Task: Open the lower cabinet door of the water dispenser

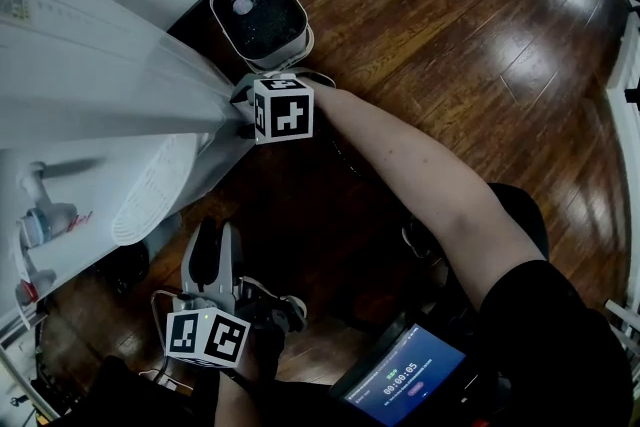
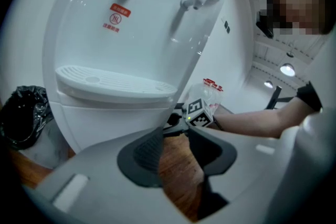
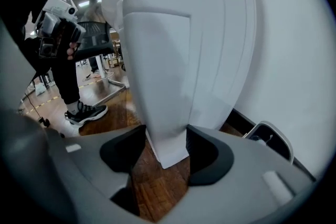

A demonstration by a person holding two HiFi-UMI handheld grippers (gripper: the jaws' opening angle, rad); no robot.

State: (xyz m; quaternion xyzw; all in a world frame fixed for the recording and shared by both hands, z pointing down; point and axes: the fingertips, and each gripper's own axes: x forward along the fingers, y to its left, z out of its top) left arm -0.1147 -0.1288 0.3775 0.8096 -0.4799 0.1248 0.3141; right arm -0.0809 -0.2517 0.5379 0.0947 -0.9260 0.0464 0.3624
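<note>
Nearest you, your left gripper [image 1: 217,243] is hanging low over the wooden floor [image 1: 430,45] with its jaws standing apart and nothing between them. Only floorboards are showing through the gap. It is doing no work here, so you are best leaving it down there, out in front of the drip tray [image 2: 113,84] and clear of the door's swing.

Further out, your right gripper [image 3: 164,145] is doing the job. Its two pads are pinching the free edge of the lower cabinet door [image 3: 163,76], one pad on each face, near the bottom corner. The door is looking already swung partway off the body of the water dispenser [image 2: 115,34], edge-on to the gripper. You are holding only a shallow bite, so the likeliest failure, as I judge it, is slipping off that corner.

Be pulling along the arc the hinge allows, not straight toward yourself. Let your wrist turn with the panel so the pads are pressing flat rather than twisting on it. Go slowly — a light dispenser may start shifting on this glossy floor if you are tugging hard.

Beyond the gripper, a white bin [image 1: 262,15] is standing by the wall, just beside the dispenser — watch whether the door is heading toward it, and stop short of a knock.
</note>
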